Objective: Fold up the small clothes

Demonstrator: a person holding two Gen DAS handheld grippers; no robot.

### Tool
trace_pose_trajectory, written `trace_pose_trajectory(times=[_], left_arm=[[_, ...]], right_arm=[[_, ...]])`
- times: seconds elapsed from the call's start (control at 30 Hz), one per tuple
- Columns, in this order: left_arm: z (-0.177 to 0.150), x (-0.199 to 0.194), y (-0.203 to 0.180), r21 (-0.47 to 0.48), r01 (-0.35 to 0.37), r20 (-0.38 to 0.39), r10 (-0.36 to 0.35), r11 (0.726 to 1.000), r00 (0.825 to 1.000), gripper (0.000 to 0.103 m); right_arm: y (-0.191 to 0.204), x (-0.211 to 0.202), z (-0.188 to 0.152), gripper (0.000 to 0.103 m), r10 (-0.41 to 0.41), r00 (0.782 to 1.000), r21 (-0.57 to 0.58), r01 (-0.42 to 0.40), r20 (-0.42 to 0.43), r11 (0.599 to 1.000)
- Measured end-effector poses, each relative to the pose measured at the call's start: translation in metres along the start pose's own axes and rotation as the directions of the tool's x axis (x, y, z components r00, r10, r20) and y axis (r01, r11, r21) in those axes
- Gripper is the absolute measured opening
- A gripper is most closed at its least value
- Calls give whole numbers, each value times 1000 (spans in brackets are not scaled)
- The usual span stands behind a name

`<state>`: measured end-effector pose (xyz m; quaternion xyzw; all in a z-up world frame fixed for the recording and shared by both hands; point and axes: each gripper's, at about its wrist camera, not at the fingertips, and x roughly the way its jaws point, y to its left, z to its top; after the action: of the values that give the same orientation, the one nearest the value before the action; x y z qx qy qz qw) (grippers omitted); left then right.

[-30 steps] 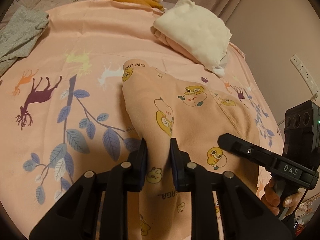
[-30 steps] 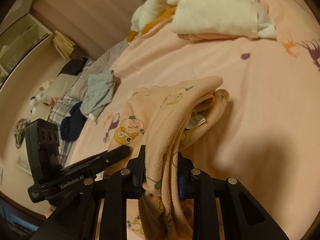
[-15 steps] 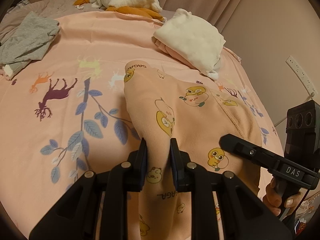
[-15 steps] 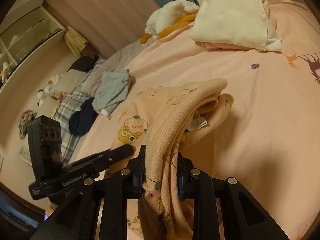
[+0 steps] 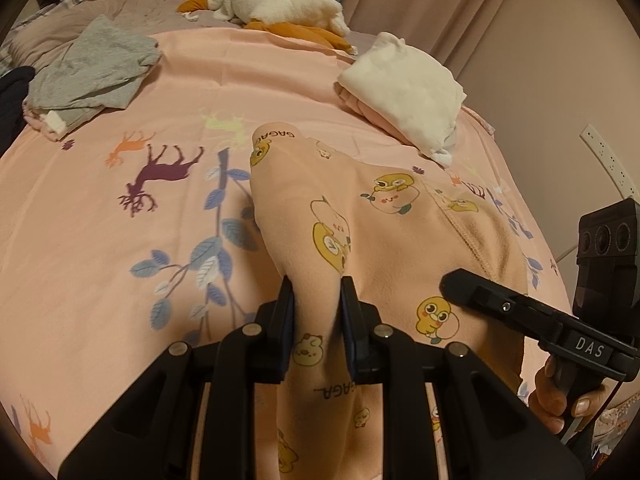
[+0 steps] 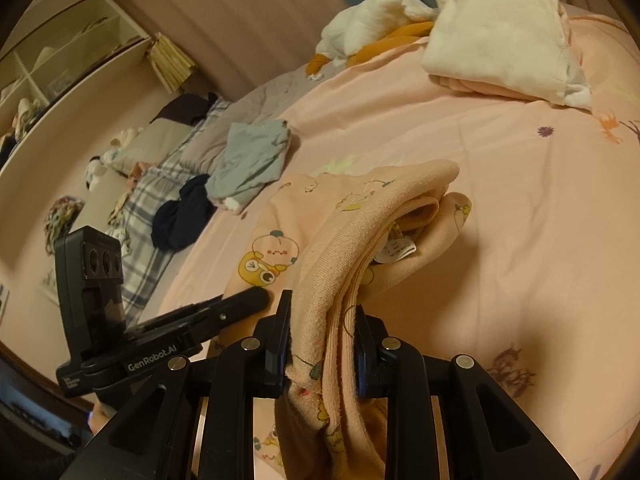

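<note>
The bed (image 5: 120, 264) fills both views, covered by a pink sheet printed with deer and blue leaves. On its far side lies a white plush goose (image 5: 276, 4) with orange feet, and near it sits a folded stack of cream and pink clothes (image 5: 404, 92). A crumpled grey garment (image 5: 92, 68) rests toward the bed's left edge, with a dark navy item (image 6: 180, 220) just beside it.

The peach garment (image 5: 360, 232), printed with cartoon ducks, is draped across the middle of the sheet and lifted at its near edge. The left claw (image 5: 316, 316) is clamped on 1 bunched fold of it; the right claw (image 6: 322, 328) is clamped on its thick ribbed edge, where a small white label (image 6: 396, 248) hangs out. A person's hand (image 5: 560, 396) grips the right tool's handle.
</note>
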<state>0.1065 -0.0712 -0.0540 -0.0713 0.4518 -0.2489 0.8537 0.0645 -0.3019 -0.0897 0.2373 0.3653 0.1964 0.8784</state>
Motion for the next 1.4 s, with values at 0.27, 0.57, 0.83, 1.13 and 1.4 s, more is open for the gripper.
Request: trace_pose_trajectory(times=[0.27, 0.57, 0.83, 1.13, 1.4], left_arm=[[-4, -5, 19, -15, -34, 7, 34, 999, 999, 21], [-1, 1, 44, -40, -65, 5, 65, 997, 998, 21], [2, 16, 66, -59, -89, -18, 88, 994, 996, 21], [3, 35, 80, -69, -110, -43, 107, 992, 993, 21], [-2, 42, 83, -65, -122, -56, 119, 990, 991, 22]], right_arm=[[12, 19, -2, 26, 10, 1000, -22, -10, -22, 1000], [23, 43, -2, 26, 11, 999, -51, -13, -43, 999], [26, 69, -1, 26, 0, 998, -62, -4, -69, 998], [21, 88, 0, 26, -16, 995, -64, 10, -95, 998], [7, 91, -3, 26, -3, 992, -19, 1, -129, 1000]])
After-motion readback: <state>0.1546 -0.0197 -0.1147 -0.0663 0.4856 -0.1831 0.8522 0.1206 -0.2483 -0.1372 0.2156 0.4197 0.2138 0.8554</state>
